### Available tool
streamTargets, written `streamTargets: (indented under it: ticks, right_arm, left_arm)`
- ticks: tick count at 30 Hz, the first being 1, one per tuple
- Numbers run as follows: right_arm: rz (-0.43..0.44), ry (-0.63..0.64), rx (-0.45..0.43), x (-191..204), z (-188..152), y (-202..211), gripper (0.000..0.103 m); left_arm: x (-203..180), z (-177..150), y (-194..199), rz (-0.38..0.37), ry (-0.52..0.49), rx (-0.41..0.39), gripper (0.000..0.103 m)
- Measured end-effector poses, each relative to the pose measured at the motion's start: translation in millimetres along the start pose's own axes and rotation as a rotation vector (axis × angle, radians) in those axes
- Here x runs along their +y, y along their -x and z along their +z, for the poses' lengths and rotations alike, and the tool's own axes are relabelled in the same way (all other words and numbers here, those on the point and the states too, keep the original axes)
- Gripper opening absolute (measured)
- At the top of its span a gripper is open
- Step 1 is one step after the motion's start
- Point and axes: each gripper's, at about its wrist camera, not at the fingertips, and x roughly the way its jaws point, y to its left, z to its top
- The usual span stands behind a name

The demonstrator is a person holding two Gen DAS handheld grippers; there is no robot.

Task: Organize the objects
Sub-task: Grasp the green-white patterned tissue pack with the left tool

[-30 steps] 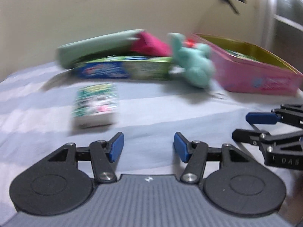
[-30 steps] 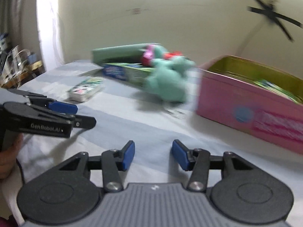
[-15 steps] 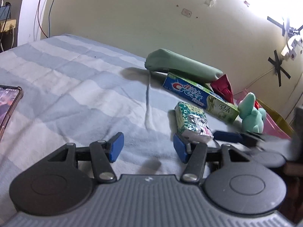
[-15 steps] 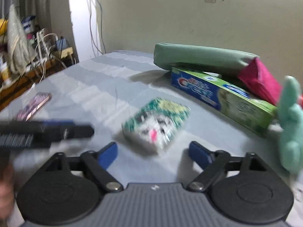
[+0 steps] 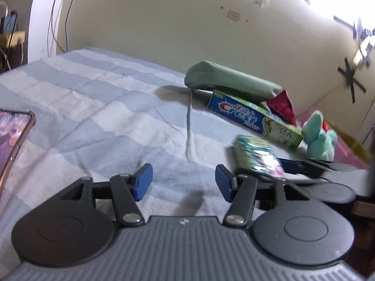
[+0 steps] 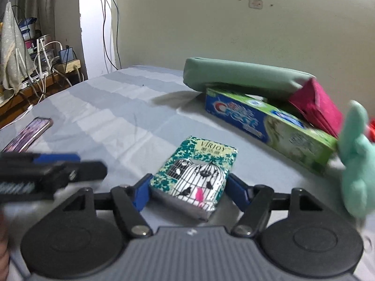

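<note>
A tissue pack (image 6: 199, 178) printed with a birdcage lies on the striped bedsheet (image 6: 117, 121). It sits between the pads of my right gripper (image 6: 188, 187), whose jaws are closing; both blue pads touch its sides. The left wrist view shows the same pack (image 5: 257, 157), blurred, to the right. My left gripper (image 5: 182, 182) is open over bare sheet with nothing between its fingers. It also shows blurred at the left of the right wrist view (image 6: 92, 164).
Behind the pack lie a Crest toothpaste box (image 6: 264, 121), a green pouch (image 6: 241, 79) resting on it, and a magenta pouch (image 6: 316, 105). A teal plush toy (image 6: 354, 164) stands right, beside a pink box (image 5: 346, 149). A phone (image 6: 28, 135) lies left.
Both grippers swung left, away from the pink box. The right gripper widened, moved up to the tissue pack, and its jaws have come in against the pack's sides.
</note>
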Motion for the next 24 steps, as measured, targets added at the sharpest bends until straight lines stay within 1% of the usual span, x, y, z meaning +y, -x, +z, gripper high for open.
streamTargets:
  ticks: [3, 6, 9, 13, 20, 23, 24]
  right_arm:
    - [0.013, 0.003, 0.003, -10, -19, 26, 0.068]
    - [-0.013, 0.019, -0.012, -22, -43, 57, 0.068]
    - [-0.039, -0.010, -0.018, -34, -65, 85, 0.068]
    - [-0.089, -0.039, -0.028, -46, -89, 115, 0.068]
    - [-0.138, -0.096, -0.046, -68, -113, 146, 0.068]
    - [-0.169, -0.081, -0.054, -72, -120, 154, 0.068]
    - [-0.192, -0.075, -0.055, -73, -123, 158, 0.069]
  left_arm:
    - [-12, -3, 0, 0.054, -0.082, 0.006, 0.063]
    - [-22, -6, -3, 0.098, -0.156, 0.017, 0.067]
    - [-27, -8, -4, 0.132, -0.204, 0.026, 0.068]
    - [-30, -9, -3, 0.153, -0.222, 0.029, 0.068]
    - [-35, -11, -1, 0.181, -0.234, 0.027, 0.071]
    - [-36, -11, -2, 0.195, -0.240, 0.026, 0.074]
    - [-36, -11, -2, 0.201, -0.243, 0.025, 0.075]
